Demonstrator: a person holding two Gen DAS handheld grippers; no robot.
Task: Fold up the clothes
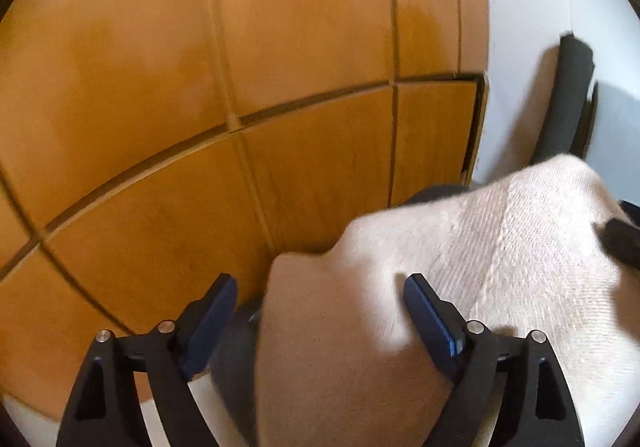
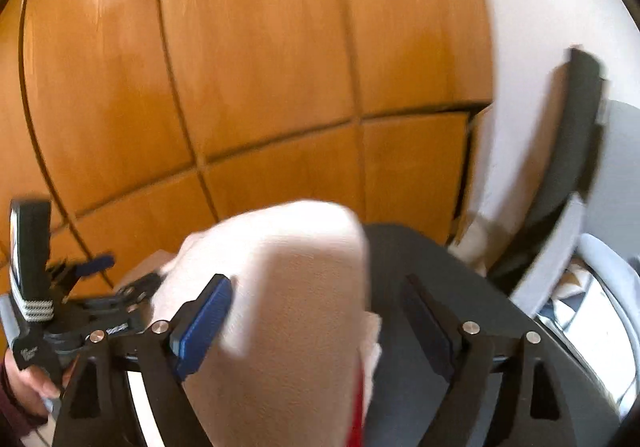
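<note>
A cream knitted garment [image 1: 480, 247] lies bunched under and between the fingers of my left gripper [image 1: 320, 303], whose jaws stand wide apart and do not press it. In the right wrist view the same cream garment [image 2: 288, 267] sits between the fingers of my right gripper [image 2: 320, 303], close to the left blue pad [image 2: 204, 323], with the jaws wide apart. A dark grey garment [image 2: 420, 259] lies beneath it. My left gripper [image 2: 92, 267] shows at the left, held by a hand [image 2: 28, 387]. The picture is blurred.
Orange wooden cupboard panels [image 1: 200, 87] fill the background close ahead. A white wall [image 1: 528, 7] and a dark upright chair-like part [image 1: 568, 99] stand at the right. A white surface [image 1: 168, 419] shows under the clothes. A red strip [image 2: 356, 419] peeks out below the cream garment.
</note>
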